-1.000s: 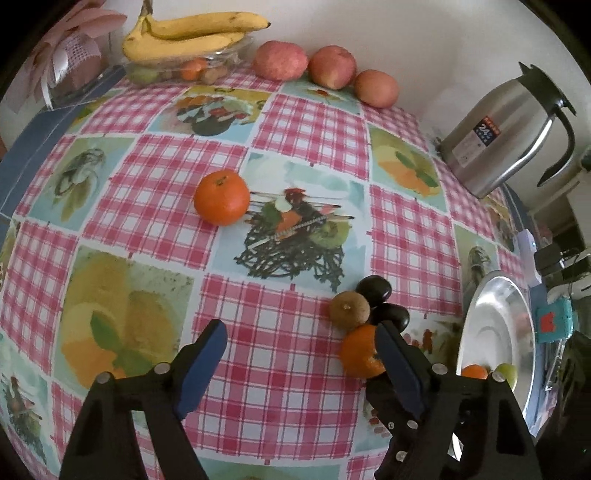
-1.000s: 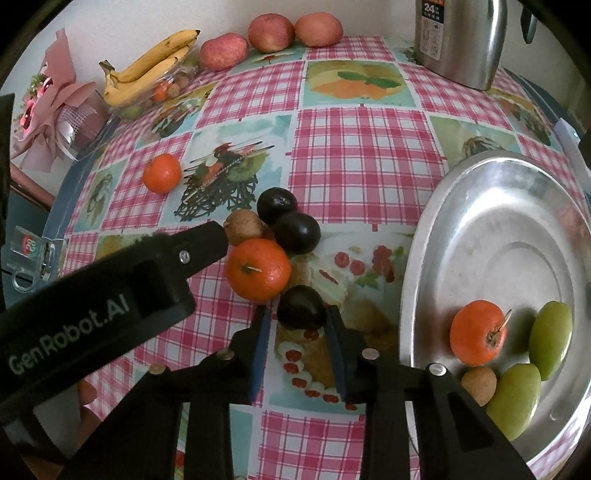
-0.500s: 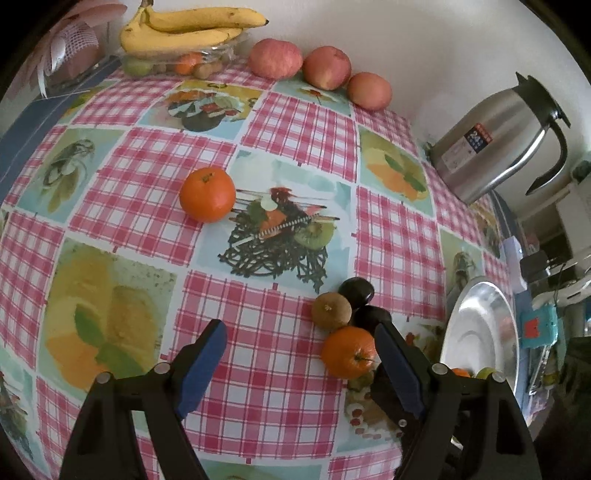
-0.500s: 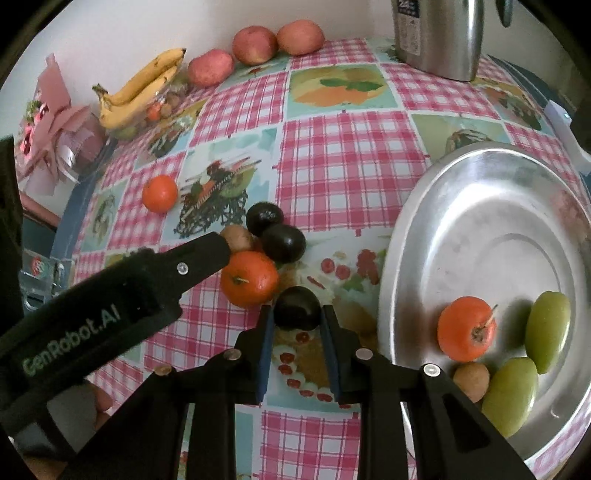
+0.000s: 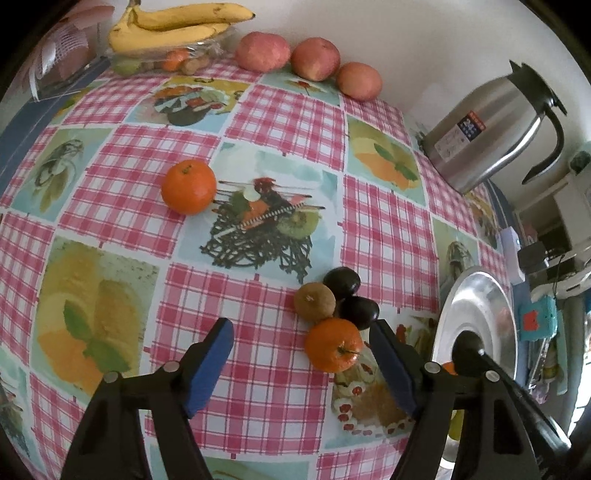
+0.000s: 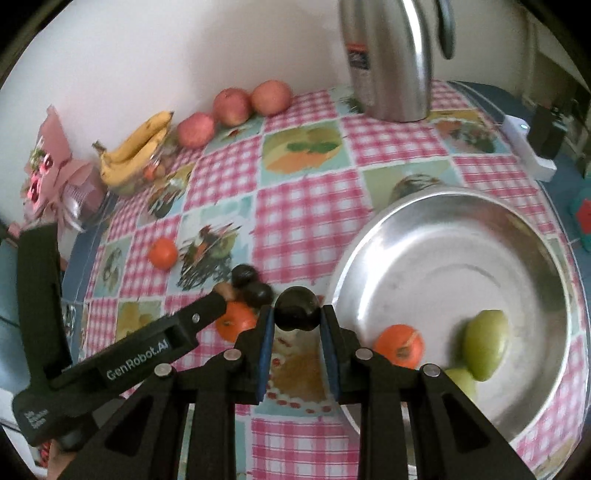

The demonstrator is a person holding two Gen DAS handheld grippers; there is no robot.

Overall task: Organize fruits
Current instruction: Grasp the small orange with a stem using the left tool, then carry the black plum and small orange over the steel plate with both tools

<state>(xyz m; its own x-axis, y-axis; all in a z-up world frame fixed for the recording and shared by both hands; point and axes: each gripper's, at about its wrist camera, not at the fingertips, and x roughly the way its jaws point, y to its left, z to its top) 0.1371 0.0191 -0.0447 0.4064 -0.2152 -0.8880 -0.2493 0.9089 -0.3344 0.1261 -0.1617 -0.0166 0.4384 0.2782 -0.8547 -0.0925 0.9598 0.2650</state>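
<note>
The right gripper (image 6: 297, 321) has its blue-padded fingers (image 6: 266, 343) closed on a dark plum (image 6: 297, 308), held above the tabletop (image 6: 306, 214) just beside the near rim of the metal basin (image 6: 436, 206). Inside the basin lie a tangerine (image 6: 399, 345) and two green fruits (image 6: 485, 345) close together near the front.

The left gripper (image 5: 301, 354) hovers over the checked tabletop with its fingers (image 5: 210, 365) spread wide, holding nothing. Between them sits another tangerine (image 5: 333, 344), nearer the right finger; I cannot tell whether that finger touches it. Huddled against this tangerine are a brown kiwi (image 5: 314, 301) and two more dark plums (image 5: 341, 282), all touching. A lone tangerine (image 5: 188, 186) rests well apart, farther back on the left. Along the wall stand three reddish apples (image 5: 314, 59), a bunch of bananas (image 5: 173, 26) over a clear dish, and a steel thermos jug (image 5: 487, 129).
</note>
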